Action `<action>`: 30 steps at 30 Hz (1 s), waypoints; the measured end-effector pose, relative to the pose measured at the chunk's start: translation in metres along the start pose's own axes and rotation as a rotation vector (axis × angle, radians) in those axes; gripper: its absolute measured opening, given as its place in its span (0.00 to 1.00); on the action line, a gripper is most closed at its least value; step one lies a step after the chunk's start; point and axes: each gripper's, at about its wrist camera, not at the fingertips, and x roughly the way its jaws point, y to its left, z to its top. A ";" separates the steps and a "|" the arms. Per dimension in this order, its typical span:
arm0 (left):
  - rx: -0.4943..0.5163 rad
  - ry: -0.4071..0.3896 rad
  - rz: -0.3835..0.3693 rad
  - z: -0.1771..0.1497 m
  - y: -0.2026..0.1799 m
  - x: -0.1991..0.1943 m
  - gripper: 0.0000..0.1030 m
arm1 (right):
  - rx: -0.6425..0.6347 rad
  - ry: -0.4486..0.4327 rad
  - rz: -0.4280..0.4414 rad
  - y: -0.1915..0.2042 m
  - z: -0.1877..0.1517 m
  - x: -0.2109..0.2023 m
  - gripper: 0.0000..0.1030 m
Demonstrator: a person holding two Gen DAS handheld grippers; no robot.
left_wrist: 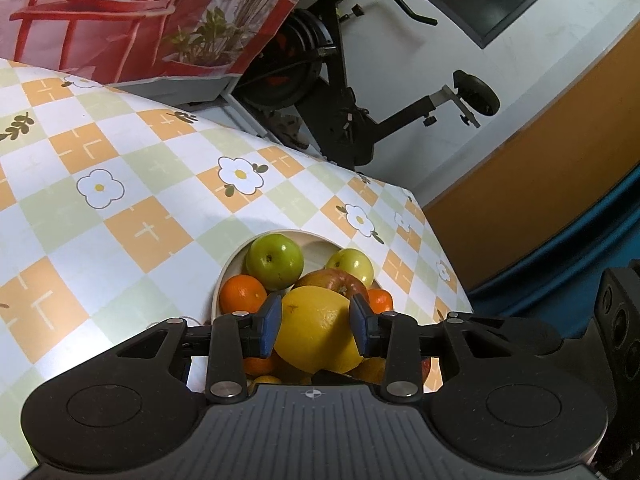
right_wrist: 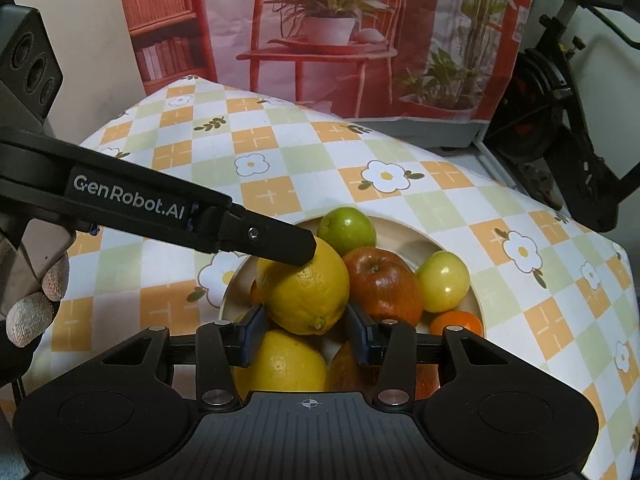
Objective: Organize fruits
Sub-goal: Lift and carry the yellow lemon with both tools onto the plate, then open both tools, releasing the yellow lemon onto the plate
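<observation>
Lemon pinched over a full fruit bowl

The left gripper (left_wrist: 316, 328) is clamped on the top lemon (right_wrist: 306, 292) above the cream bowl (right_wrist: 476, 296) on the checked tablecloth (left_wrist: 120, 184) — the right gripper (right_wrist: 306, 332) sits just near of it, jaws apart with nothing pinched. A red apple (right_wrist: 384, 284) and green apples sit right and far.

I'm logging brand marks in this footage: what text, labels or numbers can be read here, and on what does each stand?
"GenRobot.AI": pale lettering on the black side of the left gripper, seen in the right wrist view as it reaches in over the lemon.
Book spines printed on the backdrop poster: too small and blurred to read.
No other text is visible.
</observation>
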 end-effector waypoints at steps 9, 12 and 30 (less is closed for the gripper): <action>0.024 -0.001 0.034 0.000 -0.006 -0.002 0.38 | -0.002 -0.004 -0.017 0.003 -0.001 -0.003 0.37; 0.036 -0.010 0.061 0.000 -0.007 -0.006 0.37 | -0.007 -0.007 -0.021 0.002 -0.002 -0.005 0.37; 0.085 -0.079 0.139 -0.006 -0.017 -0.051 0.37 | 0.010 -0.053 -0.077 0.000 -0.015 -0.033 0.38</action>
